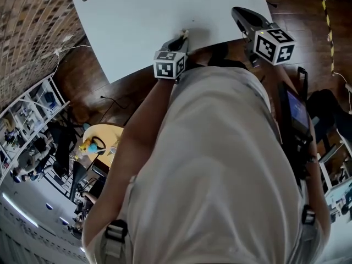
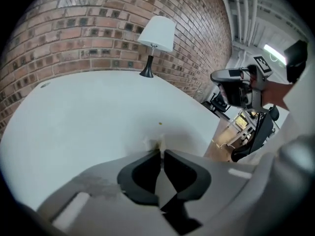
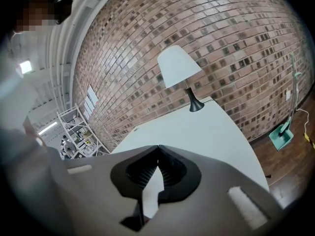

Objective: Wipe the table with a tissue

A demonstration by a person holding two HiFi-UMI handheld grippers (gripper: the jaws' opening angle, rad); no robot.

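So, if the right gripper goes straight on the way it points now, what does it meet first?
Most likely the white table top. The right gripper, jaws together, aims slightly down at the surface, well short of the lamp. Depth is hard to judge here.

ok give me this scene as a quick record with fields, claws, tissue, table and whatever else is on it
table: white, round-cornered
lamp: white shade, dark base, at the table's far edge by the brick wall
left claw: shut on the tissue, tips low near the table's front edge
tissue: small crumpled bit past the tips, seems to touch the table
speck: small yellowish spot just beyond the tissue
right claw: shut, nothing in it
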